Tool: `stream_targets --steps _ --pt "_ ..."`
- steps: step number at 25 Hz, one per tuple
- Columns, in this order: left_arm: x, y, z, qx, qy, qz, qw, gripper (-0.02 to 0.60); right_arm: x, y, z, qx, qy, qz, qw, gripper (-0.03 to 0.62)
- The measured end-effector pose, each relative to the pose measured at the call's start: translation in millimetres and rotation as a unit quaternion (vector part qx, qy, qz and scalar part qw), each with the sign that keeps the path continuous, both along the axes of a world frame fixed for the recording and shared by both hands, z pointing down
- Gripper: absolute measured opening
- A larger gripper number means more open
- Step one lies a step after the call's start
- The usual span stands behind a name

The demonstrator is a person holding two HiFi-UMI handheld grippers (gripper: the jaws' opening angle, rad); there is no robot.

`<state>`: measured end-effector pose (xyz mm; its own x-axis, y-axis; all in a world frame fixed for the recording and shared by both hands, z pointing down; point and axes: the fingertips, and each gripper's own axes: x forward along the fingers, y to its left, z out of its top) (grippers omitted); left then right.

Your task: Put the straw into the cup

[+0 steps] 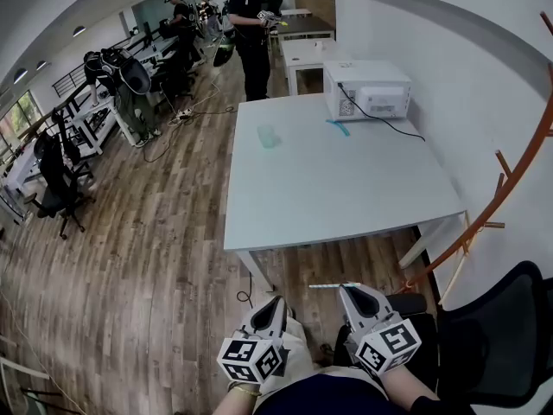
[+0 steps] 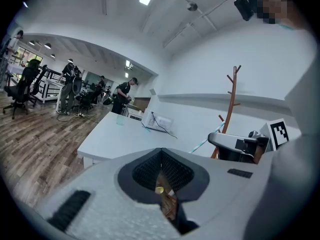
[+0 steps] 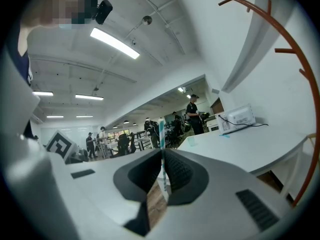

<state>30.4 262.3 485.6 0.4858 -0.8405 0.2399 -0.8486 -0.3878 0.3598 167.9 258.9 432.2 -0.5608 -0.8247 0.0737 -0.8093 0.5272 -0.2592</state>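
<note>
Right gripper (image 1: pixel 350 289): jaws clamped on the striped straw (image 3: pixel 160 134), short of the near edge of the surface (image 1: pixel 346 197) | Left gripper (image 1: pixel 275 303): jaws together, empty, also short of that edge | Cup (image 1: pixel 269 137): upright on the surface's far part, well apart from the straw

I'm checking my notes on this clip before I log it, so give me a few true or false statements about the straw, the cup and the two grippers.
1. The right gripper has its jaws shut on a striped straw. True.
2. The left gripper holds the cup. False: its jaws are shut on nothing, and the cup stands on the table.
3. A microwave sits at the table's far end. True.
4. The straw is in the cup. False: it is in the right gripper, short of the table.
</note>
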Motion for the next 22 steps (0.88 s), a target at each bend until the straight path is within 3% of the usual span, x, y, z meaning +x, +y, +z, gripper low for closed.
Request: stream_targets --steps 12,22 --pt "-6 -63 3 -0.001 -0.002 0.02 0.9998 0.019 -5 -57 6 -0.008 0.001 0.016 1.0 0.04" --pt "-30 -146 -5 0.004 -0.002 0.036 0.9993 0.018 -30 -136 -1 -0.008 0.008 0.026 1.0 0.04"
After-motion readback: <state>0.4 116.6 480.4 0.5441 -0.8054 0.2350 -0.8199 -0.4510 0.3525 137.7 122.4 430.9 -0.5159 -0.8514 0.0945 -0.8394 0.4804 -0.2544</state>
